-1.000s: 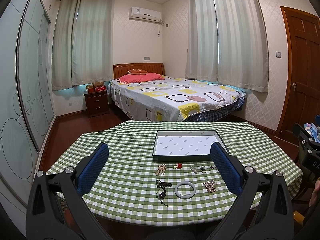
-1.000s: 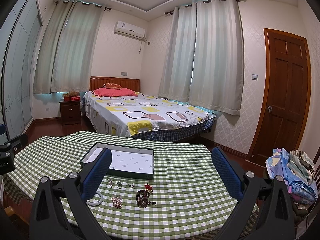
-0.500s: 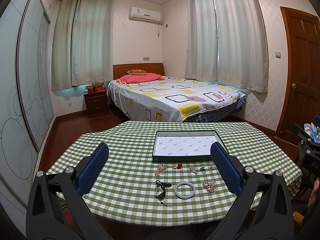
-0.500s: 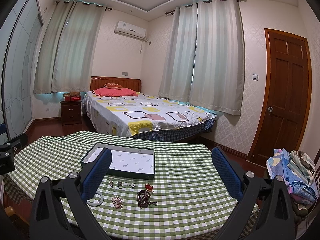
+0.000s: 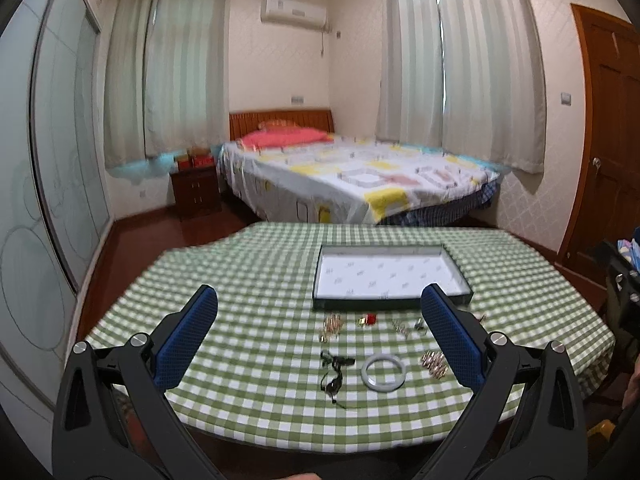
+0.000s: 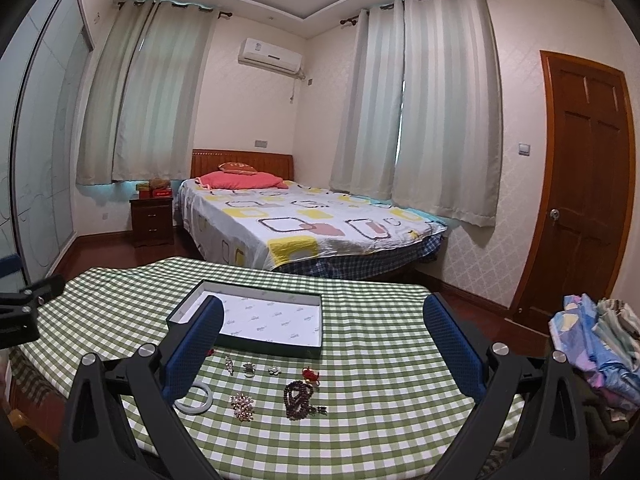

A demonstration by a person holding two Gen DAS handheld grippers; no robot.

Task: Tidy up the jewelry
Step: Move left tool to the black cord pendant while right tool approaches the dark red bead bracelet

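Observation:
A shallow dark box with a white lining [image 5: 390, 276] [image 6: 264, 320] lies on a green checked table [image 5: 248, 280] [image 6: 380, 344]. In front of it lie small jewelry pieces: a pale bangle [image 5: 383, 372] [image 6: 196, 400], a black cord pendant [image 5: 335, 370], a gold cluster [image 5: 332, 326], a red piece [image 5: 368, 319] [image 6: 310, 375], a pearl brooch [image 5: 434, 363] [image 6: 242, 402], dark prayer beads [image 6: 300, 398] and silver pieces [image 6: 250, 369]. My left gripper [image 5: 318, 312] is open and empty above the near table edge. My right gripper [image 6: 322, 324] is open and empty, over the table's right part.
A bed [image 6: 304, 220] stands behind the table, with a nightstand [image 6: 152, 218] to its left. A wooden door [image 6: 584, 184] is at the right. A pile of cloth [image 6: 596, 340] lies at the far right. A sliding wardrobe [image 5: 48, 200] runs along the left.
The left wrist view has tilted down and moved slightly forward, with motion blur. The right gripper has barely moved. The jewelry lies where it was.

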